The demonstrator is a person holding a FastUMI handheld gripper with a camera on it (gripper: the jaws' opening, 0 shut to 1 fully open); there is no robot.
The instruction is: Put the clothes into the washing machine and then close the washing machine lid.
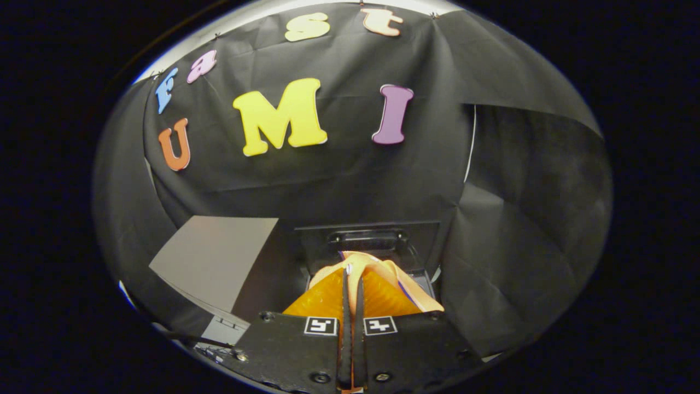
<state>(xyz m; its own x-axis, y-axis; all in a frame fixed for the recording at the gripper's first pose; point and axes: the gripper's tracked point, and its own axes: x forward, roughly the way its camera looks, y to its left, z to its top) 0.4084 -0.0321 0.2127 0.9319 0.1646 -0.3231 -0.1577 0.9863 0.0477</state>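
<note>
Fingers (353,284) pinch your orange garment (377,290) thinly above the washer opening (366,241); a jerk could drop it outside.

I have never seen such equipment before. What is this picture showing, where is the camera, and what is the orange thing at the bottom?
The camera rides on a hand-held gripper, a two-finger tool that a person carries. It looks forward along the two fingers, the narrow bars rising from the bottom of the round, wide-angle picture. The fingers stand close together and pinch an orange garment, which bunches up around them, so the cloth is being held and carried. Just beyond the cloth is a dark box-like machine with a handle-like recess; it is probably the washing machine, though little of it can be seen. To its left lies a flat grey panel. Black cloth forms the booth wall behind.
</note>
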